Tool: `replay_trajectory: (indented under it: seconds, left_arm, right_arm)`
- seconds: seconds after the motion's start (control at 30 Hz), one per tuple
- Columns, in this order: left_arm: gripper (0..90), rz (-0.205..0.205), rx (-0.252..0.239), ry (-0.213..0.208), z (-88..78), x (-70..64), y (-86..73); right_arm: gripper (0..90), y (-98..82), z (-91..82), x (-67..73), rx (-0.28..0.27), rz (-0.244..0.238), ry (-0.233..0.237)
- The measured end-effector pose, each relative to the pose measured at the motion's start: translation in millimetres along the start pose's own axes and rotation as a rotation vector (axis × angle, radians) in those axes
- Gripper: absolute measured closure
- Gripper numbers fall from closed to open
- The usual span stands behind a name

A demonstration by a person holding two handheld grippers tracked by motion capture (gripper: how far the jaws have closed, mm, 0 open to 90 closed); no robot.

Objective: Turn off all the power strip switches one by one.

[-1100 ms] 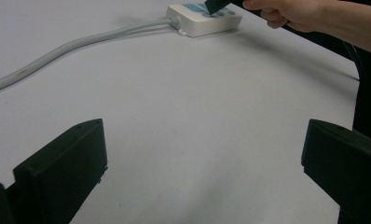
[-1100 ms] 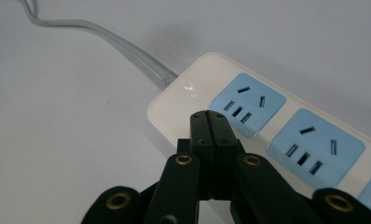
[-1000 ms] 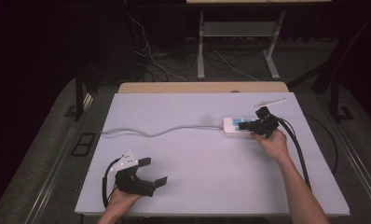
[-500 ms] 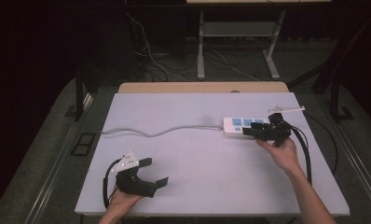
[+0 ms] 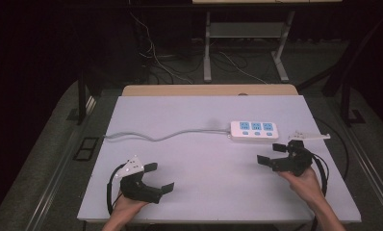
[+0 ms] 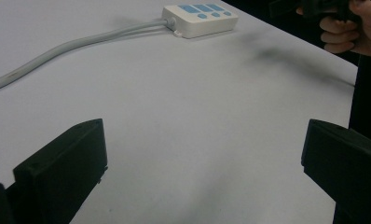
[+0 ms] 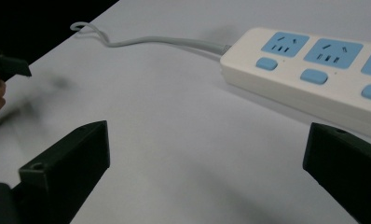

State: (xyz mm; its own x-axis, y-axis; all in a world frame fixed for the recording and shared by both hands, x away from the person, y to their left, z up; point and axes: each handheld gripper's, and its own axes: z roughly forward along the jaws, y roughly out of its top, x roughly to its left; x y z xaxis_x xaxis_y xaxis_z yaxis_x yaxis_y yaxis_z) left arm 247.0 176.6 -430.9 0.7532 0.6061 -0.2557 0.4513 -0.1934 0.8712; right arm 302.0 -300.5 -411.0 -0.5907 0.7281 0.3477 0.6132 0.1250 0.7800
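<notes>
High view: a white table (image 5: 213, 192) carries a power strip (image 5: 253, 131) toward the far right, its grey cord (image 5: 165, 136) running left across the surface.
Left gripper (image 5: 156, 179): near the front left edge, jaws spread wide, nothing between them.
Right gripper (image 5: 272, 154): just beside the strip's near side, jaws apart, empty.
Right gripper view: the strip (image 7: 314, 74) lies close ahead, sockets facing up.
Risk: a jaw could catch the cord and drag the strip, judging by how loosely it lies.
Risk, second: the right gripper's own trailing cable may snag near the table's right edge.
Room: the middle of the table is bare; the front edge is close behind both hands.
</notes>
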Motion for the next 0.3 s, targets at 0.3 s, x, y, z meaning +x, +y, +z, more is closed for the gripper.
replay_trajectory:
  seconds: [0.3]
  left_arm:
    - [0.0,0.0,-0.001,-0.003,0.3,1.7,0.7]
  right_arm:
    - [0.4,-33.7,-9.9,18.8,0.014,-0.023,-0.013]
